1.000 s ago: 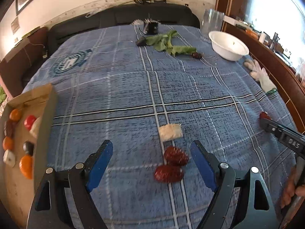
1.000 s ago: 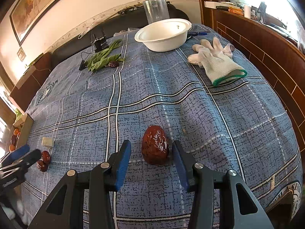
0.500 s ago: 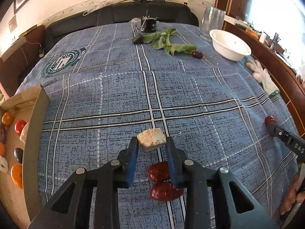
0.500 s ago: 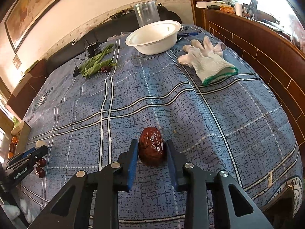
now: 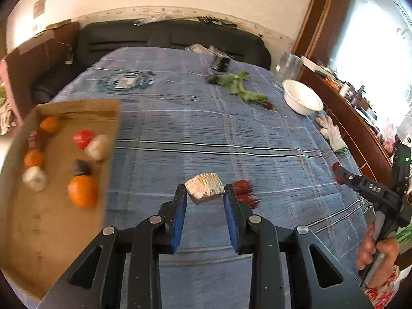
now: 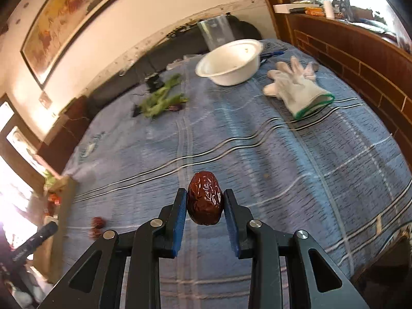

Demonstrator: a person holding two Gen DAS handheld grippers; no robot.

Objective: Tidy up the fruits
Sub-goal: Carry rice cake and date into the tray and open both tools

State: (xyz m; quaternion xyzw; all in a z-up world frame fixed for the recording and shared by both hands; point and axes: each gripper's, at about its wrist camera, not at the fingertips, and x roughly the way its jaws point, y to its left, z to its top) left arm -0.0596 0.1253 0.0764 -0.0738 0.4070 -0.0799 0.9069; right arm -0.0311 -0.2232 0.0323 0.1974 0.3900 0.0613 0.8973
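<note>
My left gripper (image 5: pixel 205 193) is shut on a pale, ridged white chunk (image 5: pixel 205 187) and holds it above the blue checked cloth. A flat cardboard tray (image 5: pixel 38 221) at the left carries oranges (image 5: pixel 83 191), a red fruit (image 5: pixel 82 138), white chunks (image 5: pixel 97 146) and a dark fruit. Two red dates (image 5: pixel 244 190) lie on the cloth just right of the left fingers. My right gripper (image 6: pixel 205 200) is shut on a wrinkled dark red date (image 6: pixel 205 197), lifted off the cloth. The right gripper also shows at the right edge of the left wrist view (image 5: pixel 340 173), a hand on its handle.
A white bowl (image 6: pixel 230 61) and a clear cup (image 6: pixel 216 32) stand at the far end. A white work glove (image 6: pixel 296 90) lies near the wooden ledge on the right. Green leaves (image 6: pixel 159 100) and a small black device lie at the far middle. A black sofa runs behind the table.
My left gripper closed on the white chunk, lifted it and swung left toward the cardboard tray. My right gripper closed on the date and raised it slightly off the cloth.
</note>
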